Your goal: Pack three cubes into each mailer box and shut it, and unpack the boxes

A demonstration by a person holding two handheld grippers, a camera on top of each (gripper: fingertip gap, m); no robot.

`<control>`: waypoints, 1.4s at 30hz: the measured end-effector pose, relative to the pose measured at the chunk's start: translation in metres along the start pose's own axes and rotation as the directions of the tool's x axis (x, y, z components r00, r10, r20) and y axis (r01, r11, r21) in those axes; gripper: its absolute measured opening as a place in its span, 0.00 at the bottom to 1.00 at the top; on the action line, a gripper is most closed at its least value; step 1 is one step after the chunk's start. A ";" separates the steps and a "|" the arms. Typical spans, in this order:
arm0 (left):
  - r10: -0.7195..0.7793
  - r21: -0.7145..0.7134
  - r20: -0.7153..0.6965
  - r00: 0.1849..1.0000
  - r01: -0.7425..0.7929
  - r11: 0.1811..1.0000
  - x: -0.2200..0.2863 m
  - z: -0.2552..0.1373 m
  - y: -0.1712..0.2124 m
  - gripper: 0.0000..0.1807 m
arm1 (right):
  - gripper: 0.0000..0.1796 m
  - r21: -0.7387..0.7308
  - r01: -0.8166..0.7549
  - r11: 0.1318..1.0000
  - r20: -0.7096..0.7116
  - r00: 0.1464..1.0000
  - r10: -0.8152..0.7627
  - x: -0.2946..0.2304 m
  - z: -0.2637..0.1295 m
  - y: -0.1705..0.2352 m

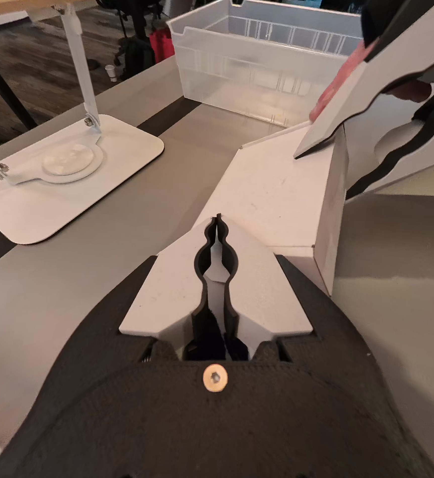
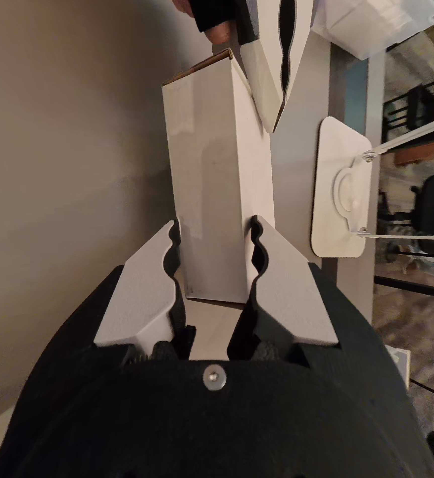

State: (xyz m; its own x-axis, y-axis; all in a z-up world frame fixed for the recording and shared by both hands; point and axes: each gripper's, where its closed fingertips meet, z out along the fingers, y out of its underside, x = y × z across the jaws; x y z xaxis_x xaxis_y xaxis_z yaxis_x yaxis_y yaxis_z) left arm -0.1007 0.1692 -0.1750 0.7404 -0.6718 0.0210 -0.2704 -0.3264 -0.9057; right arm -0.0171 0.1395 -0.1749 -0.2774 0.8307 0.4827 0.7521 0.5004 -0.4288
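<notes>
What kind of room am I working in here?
Probably an office or lab workspace: a grey table with a clear plastic bin, wood-look flooring, and what look like office chairs beyond.

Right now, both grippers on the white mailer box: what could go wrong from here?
1. The right gripper straddles only one end of the mailer box; the long box could pivot or slip in that hold.
2. The left gripper is shut and only presses the box's top face; pushing harder may dent the panel or shove the box sideways.
3. No cubes are visible, so whether the box is packed cannot be checked.
</notes>
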 end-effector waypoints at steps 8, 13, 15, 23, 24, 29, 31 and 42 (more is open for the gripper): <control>-0.039 0.021 -0.016 0.999 0.039 0.999 -0.003 0.000 -0.001 0.01 | 0.31 -0.022 -0.011 1.000 0.078 0.997 0.013 0.002 -0.003 -0.003; 0.033 -0.050 -0.010 0.999 -0.033 0.998 0.000 -0.001 0.010 0.04 | 0.31 -0.093 0.036 0.995 -0.125 0.991 -0.047 -0.023 0.000 -0.013; 0.058 -0.066 -0.002 0.998 -0.058 0.996 0.001 0.000 0.015 0.03 | 0.32 -0.162 0.055 0.985 -0.228 0.969 -0.091 -0.038 0.003 -0.015; 0.176 -0.012 0.034 0.984 -0.176 0.984 0.037 -0.054 -0.002 0.11 | 0.43 -0.022 0.010 1.000 -0.273 0.962 -0.016 -0.062 -0.015 -0.034; 0.203 -0.003 0.027 0.979 -0.203 0.979 0.049 -0.066 -0.004 0.12 | 0.41 0.048 -0.070 0.996 -0.236 0.969 0.079 -0.052 -0.024 -0.034; 0.283 -0.077 -0.055 0.958 -0.287 0.955 0.105 -0.076 0.024 0.12 | 0.49 0.104 -0.395 0.913 0.006 0.918 0.396 -0.003 -0.018 0.000; 0.359 -0.163 0.008 0.933 -0.353 0.922 0.097 -0.065 0.041 0.13 | 0.53 0.022 -0.449 0.893 0.120 0.888 0.444 -0.005 0.000 0.013; 0.341 -0.249 0.178 0.923 -0.293 0.923 0.024 -0.044 0.042 0.02 | 0.48 -0.012 -0.668 0.744 0.329 0.700 0.634 -0.062 -0.005 -0.004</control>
State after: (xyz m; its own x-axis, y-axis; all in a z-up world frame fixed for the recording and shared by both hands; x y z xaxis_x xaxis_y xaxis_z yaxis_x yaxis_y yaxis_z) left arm -0.1219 0.1100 -0.1938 0.7011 -0.6127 -0.3647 -0.6196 -0.2703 -0.7369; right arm 0.0006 0.0849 -0.1991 0.0854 0.9790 -0.1852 0.7521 -0.1852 -0.6325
